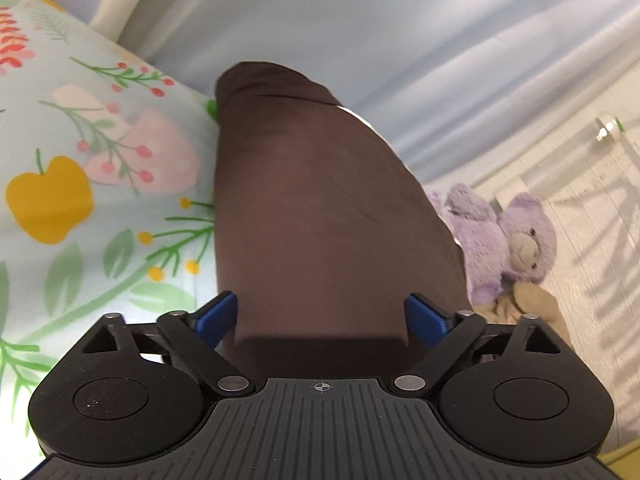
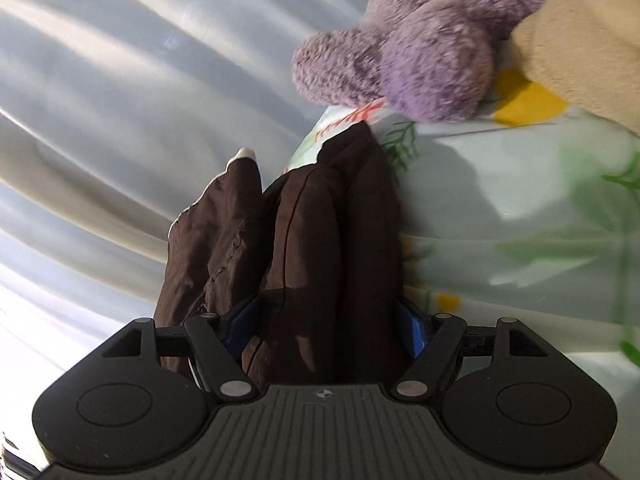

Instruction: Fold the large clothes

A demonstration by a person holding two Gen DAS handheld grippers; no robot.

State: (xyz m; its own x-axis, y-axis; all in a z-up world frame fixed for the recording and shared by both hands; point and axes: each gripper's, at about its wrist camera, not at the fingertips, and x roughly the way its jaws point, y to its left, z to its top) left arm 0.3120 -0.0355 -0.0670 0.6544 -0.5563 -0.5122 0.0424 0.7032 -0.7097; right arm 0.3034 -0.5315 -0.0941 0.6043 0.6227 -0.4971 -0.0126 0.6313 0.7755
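Brown garment [image 1: 320, 208] folded into a long, narrow, layered stack on the floral bed sheet [image 1: 80, 208], beside the pale blue curtain [image 1: 400, 40]. Left gripper [image 1: 320, 316] open wide, blue pads [image 1: 218, 318] flanking the near end of the stack, a gap visible on the right-hand side. Right gripper [image 2: 328, 328] partly open, bunched brown folds filling the space between its pads [image 2: 416, 330]; firm clamping or mere straddling impossible to tell from this view. Several lengthwise folds visible in the right wrist view, with a looser flap showing a seam and a pale lining edge at the left. Purple plush bear [image 1: 508, 236] and a beige cloth [image 1: 528, 304] lying near the far side of the garment, just clear of it.

Judged stage: late. Lengthwise folding apparently done; probably left, one crosswise fold to shorten the strip, tucking of the loose flap, and smoothing. Possible risk: layers sliding apart on lifting.
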